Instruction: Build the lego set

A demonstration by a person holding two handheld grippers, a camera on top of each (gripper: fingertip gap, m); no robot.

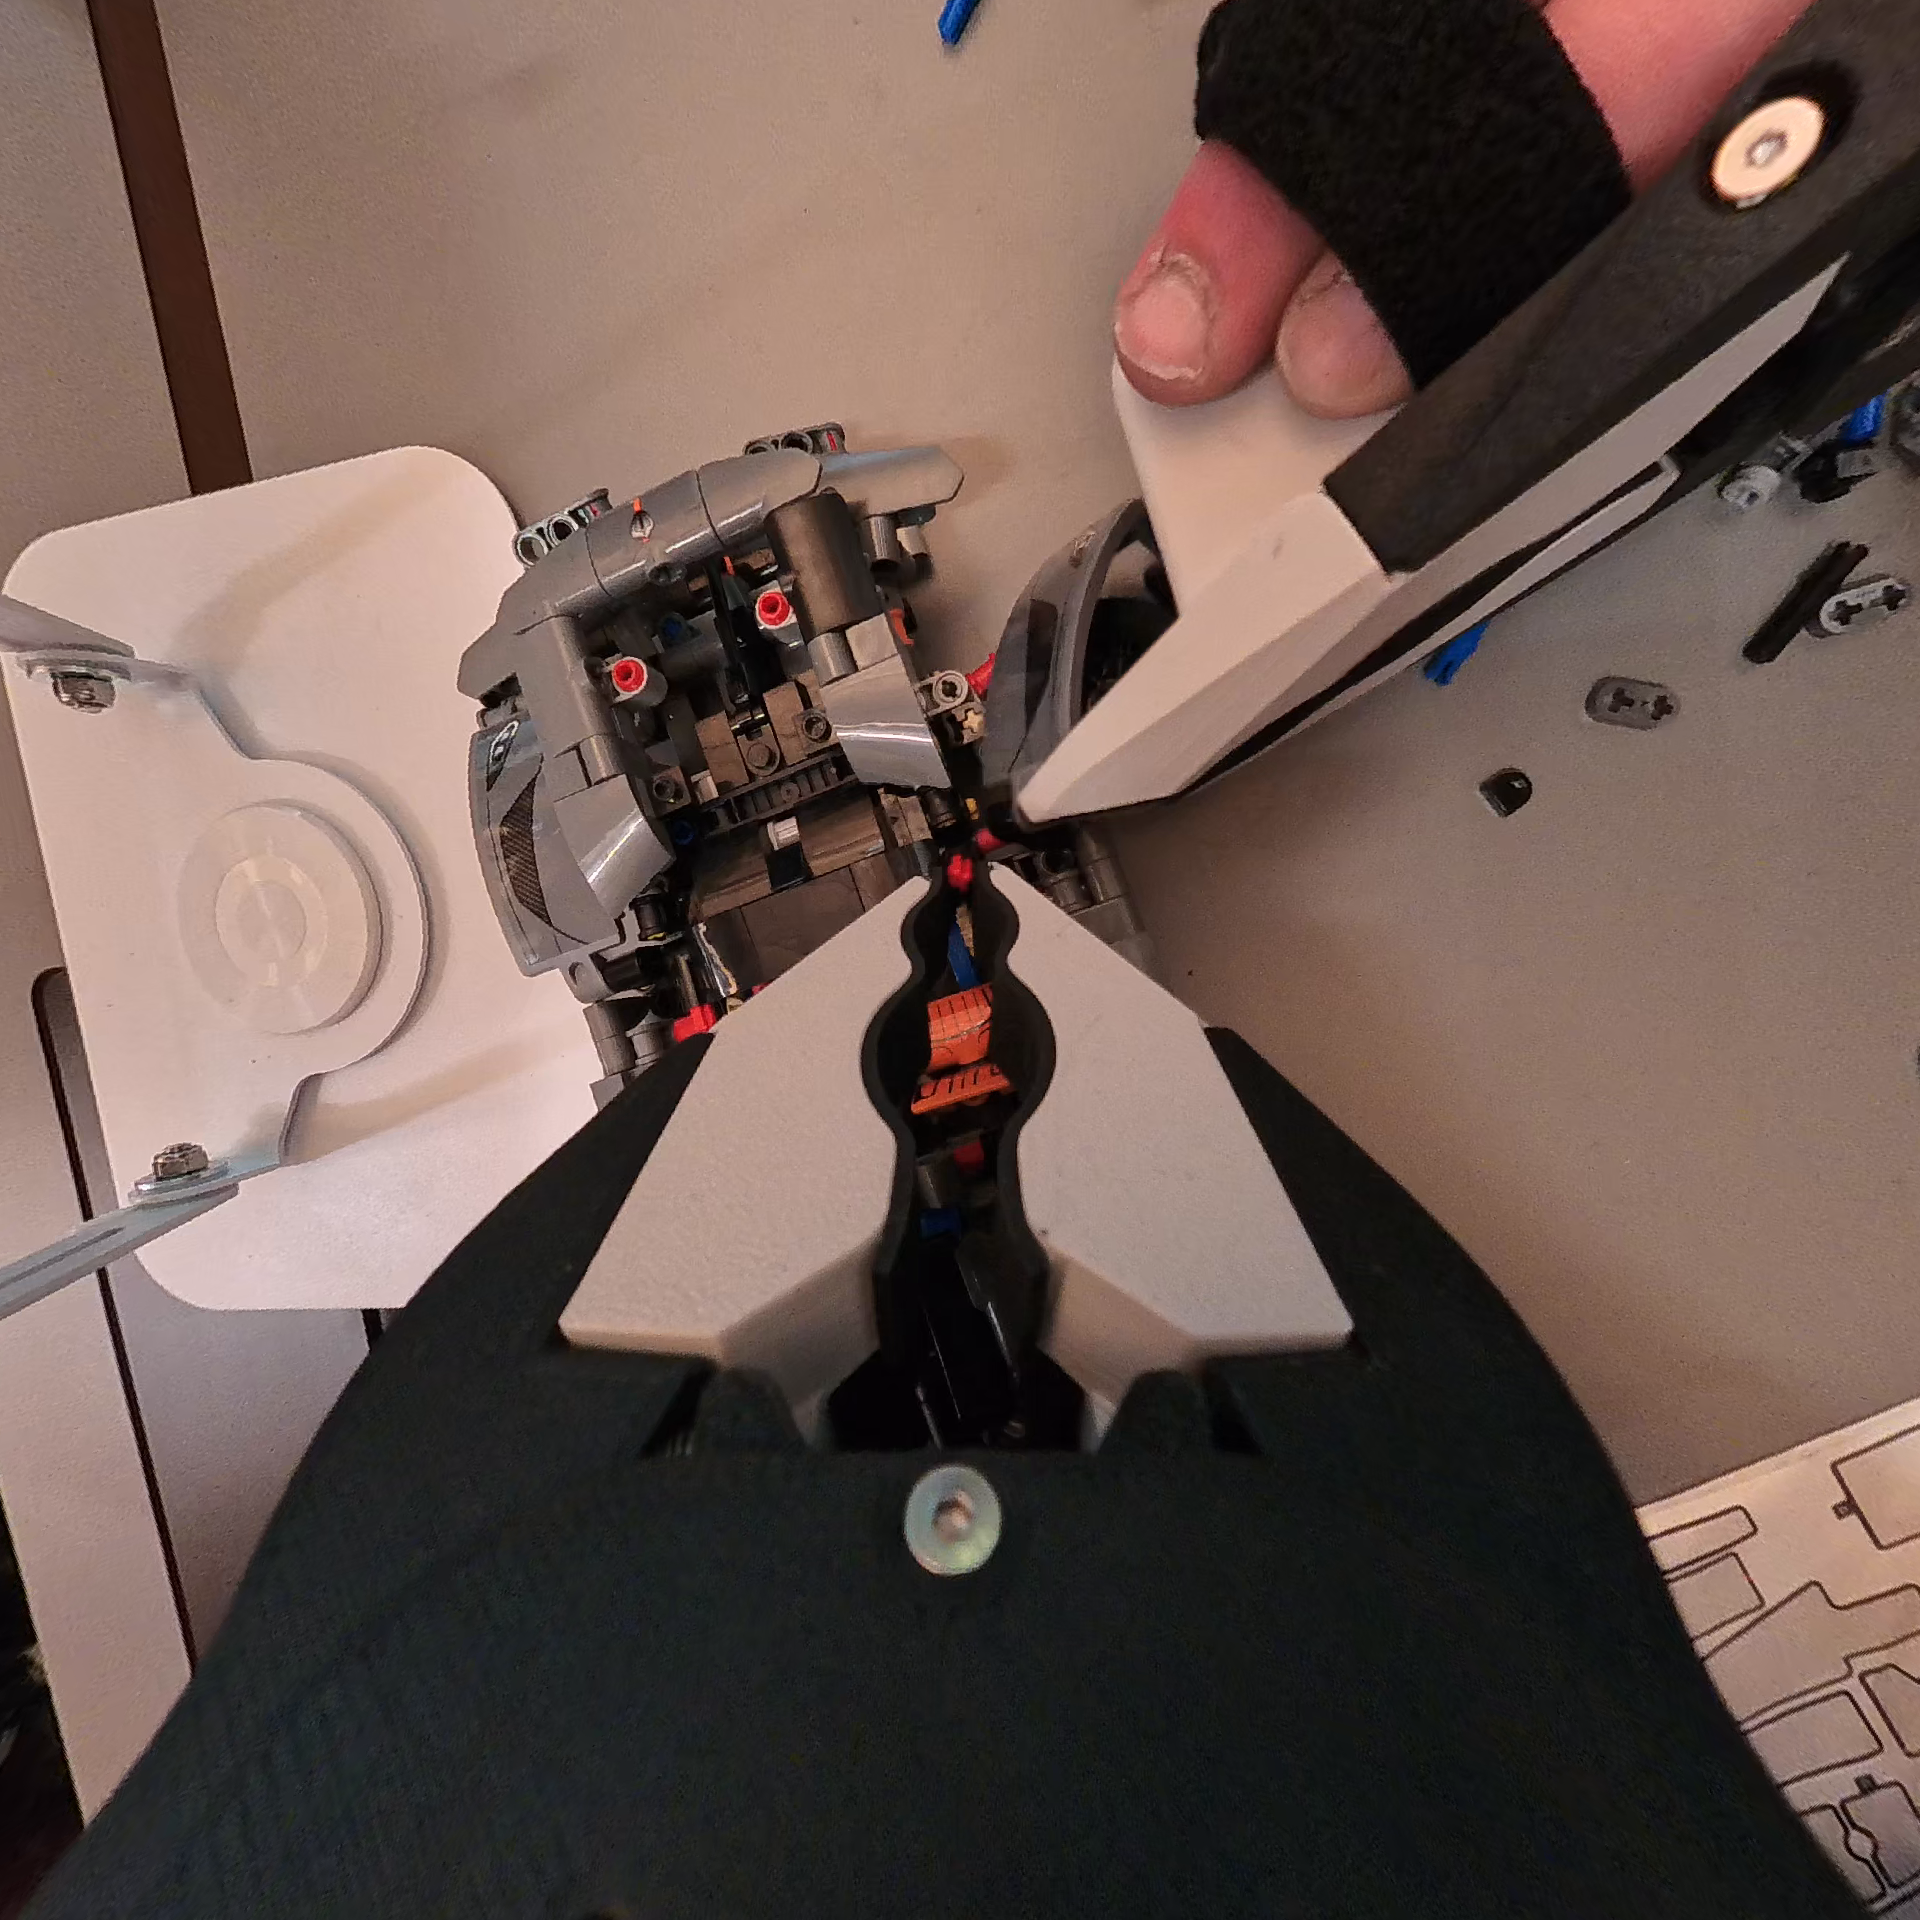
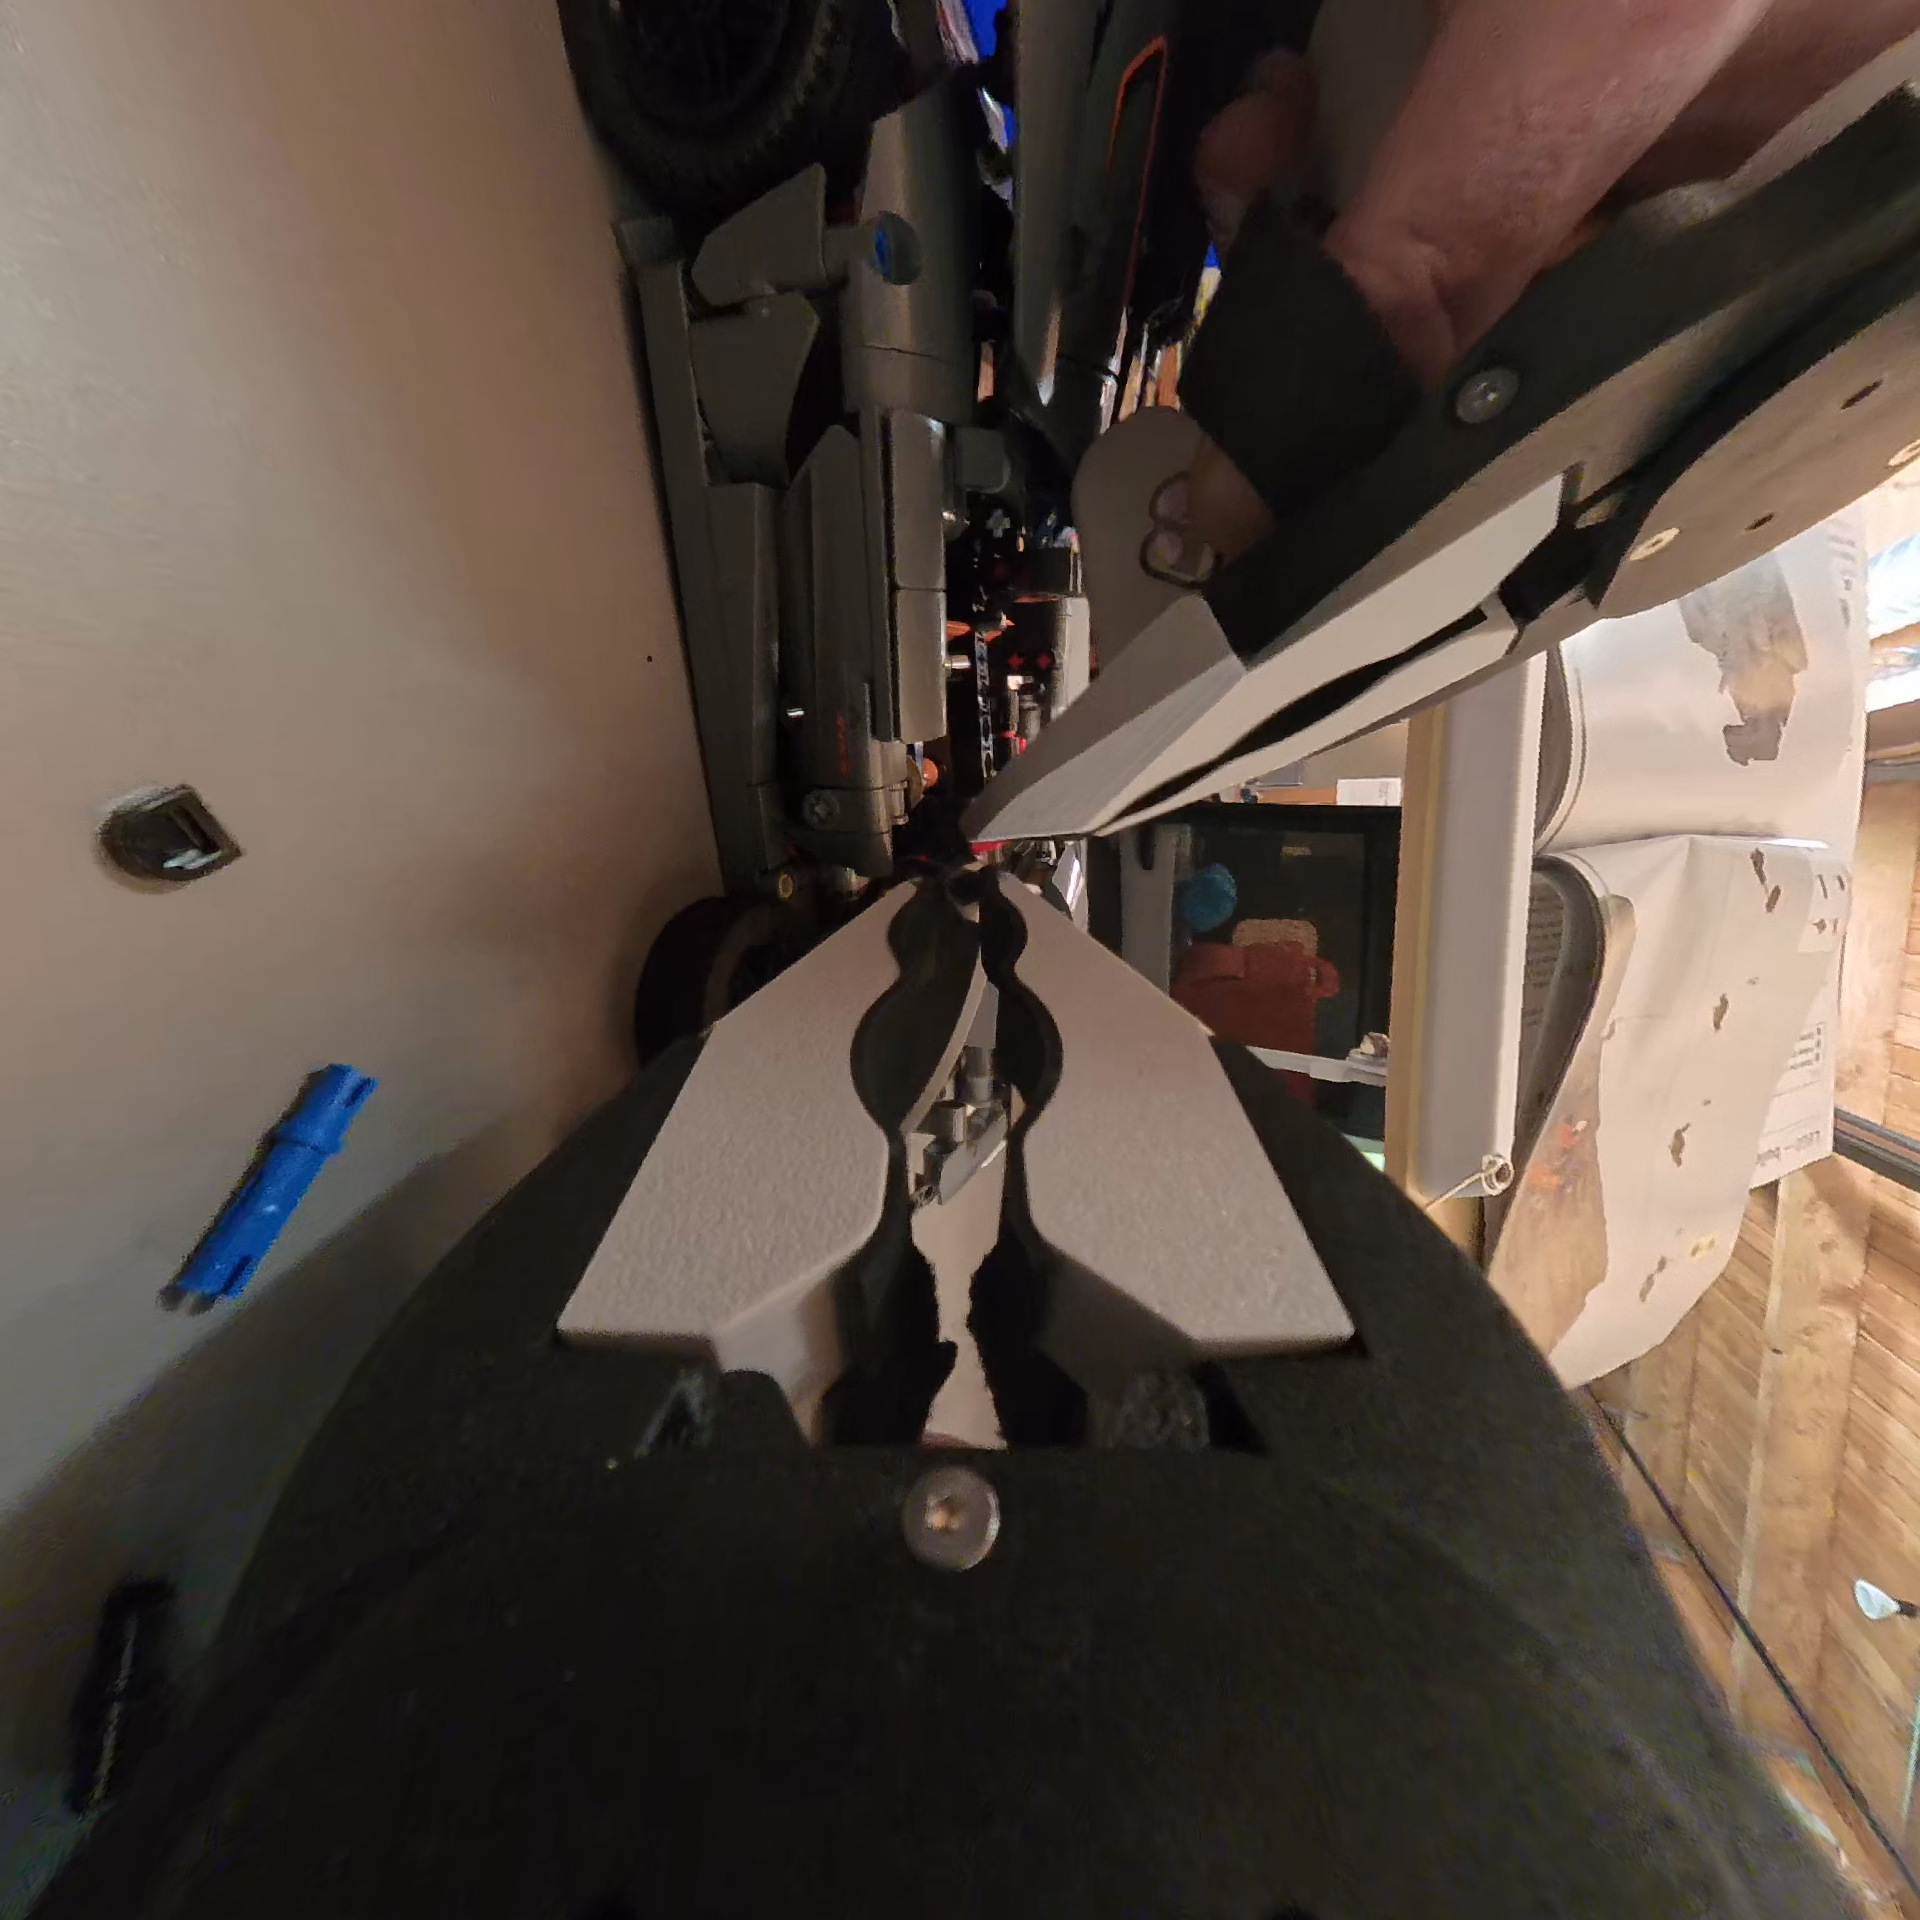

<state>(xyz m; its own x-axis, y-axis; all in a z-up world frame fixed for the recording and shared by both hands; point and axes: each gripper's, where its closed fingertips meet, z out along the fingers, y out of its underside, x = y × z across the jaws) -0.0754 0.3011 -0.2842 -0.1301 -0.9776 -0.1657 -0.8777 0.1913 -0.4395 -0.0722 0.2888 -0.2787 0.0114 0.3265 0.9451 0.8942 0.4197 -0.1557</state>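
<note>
Lego car: I am seeing the grey lego car model [image 1: 717, 707] lying on the beige table [image 1: 1403, 1091], beside a white plastic plate [image 1: 239, 790]
Left gripper: my left gripper [image 1: 961, 878] is pressing its tips, nearly clenched, against the car's near edge; what they are pinching, I cannot tell
Right gripper: my right gripper [image 1: 1023, 805] is meeting the same spot on the car, jaws drawn together, grasp unclear
Loose parts: a blue pin [image 2: 272, 1184] and small grey pieces [image 1: 1631, 703] are lying well apart from the car
</note>
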